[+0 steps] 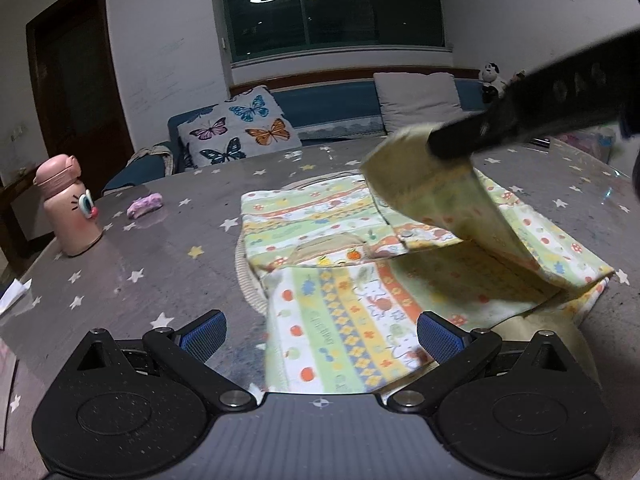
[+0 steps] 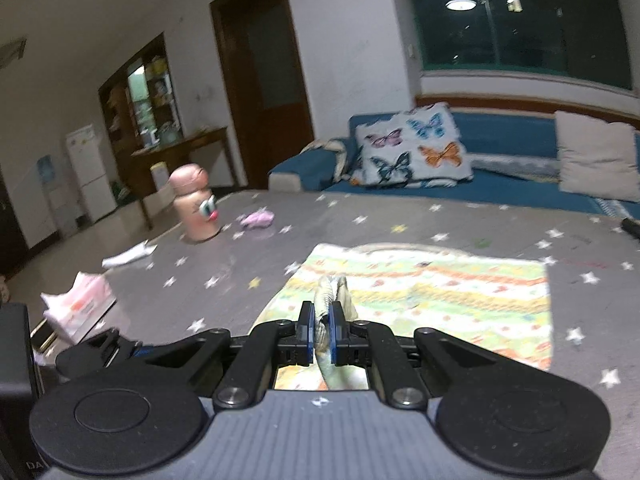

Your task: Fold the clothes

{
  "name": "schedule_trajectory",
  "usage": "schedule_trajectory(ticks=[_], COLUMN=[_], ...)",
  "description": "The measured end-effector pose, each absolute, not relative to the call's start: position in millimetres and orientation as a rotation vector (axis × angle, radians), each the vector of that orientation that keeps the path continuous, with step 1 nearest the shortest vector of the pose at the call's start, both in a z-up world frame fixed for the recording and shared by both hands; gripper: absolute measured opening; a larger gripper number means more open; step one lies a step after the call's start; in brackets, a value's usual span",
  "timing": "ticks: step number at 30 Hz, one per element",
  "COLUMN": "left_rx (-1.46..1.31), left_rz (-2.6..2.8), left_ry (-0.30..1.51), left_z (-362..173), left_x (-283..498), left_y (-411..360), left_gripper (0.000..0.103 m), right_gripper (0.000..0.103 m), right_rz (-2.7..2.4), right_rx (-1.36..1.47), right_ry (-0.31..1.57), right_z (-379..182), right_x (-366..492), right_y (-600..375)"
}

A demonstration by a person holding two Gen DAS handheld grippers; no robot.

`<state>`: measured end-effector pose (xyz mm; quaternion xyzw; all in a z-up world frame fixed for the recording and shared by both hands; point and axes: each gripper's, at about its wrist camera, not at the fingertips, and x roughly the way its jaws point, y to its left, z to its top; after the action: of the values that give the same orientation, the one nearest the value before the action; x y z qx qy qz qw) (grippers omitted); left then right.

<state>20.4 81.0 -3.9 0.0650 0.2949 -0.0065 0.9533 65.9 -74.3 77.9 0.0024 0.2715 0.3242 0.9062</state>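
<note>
Between the spread pads of the left gripper point(image 1: 320, 338): near panel of the striped baby garment point(image 1: 344, 320), flat on the starry table point(image 1: 160, 256), nothing clamped. Just beyond, a neck opening showing, cloth lying in layers. Farther right and above, right gripper point(image 2: 320, 332) pressed tight on a cream-backed flap point(image 1: 432, 184), lifted clear and carried over the middle. Fold midway by the look of it; flap yet to be laid flat and smoothed. Far left, well apart: pink cartoon bottle point(image 1: 68, 208), small lilac bundle point(image 1: 145, 205).
</note>
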Motion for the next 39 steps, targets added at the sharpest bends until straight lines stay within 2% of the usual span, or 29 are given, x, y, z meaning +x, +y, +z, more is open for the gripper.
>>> schedule_trajectory(ticks=[5, 9, 21, 27, 30, 39], left_rx=[0.126, 0.124, 0.132, 0.128, 0.123, 0.08], left_rz=[-0.003, 0.004, 0.008, -0.031, -0.068, -0.106], left_ry=[0.606, 0.606, 0.596, 0.592, 0.599, 0.642], left_z=[-6, -5, 0, 3, 2, -4], left_x=[21, 20, 27, 32, 32, 38], left_y=[84, 86, 82, 71, 67, 66], left_gripper=[0.103, 0.103, 0.103, 0.103, 0.101, 0.083], right_gripper=[0.008, 0.017, 0.017, 0.017, 0.018, 0.018], right_rz=[0.709, 0.74, 0.596, 0.484, 0.459, 0.418], right_rx=[-0.016, -0.03, -0.053, -0.037, -0.038, -0.041], right_ry=[0.604, 0.634, 0.682, 0.738, 0.76, 0.691], right_z=[62, 53, 40, 16, 9, 21], right_x=[60, 57, 53, 55, 55, 84], right_y=[-56, -52, -119, -158, -170, -175])
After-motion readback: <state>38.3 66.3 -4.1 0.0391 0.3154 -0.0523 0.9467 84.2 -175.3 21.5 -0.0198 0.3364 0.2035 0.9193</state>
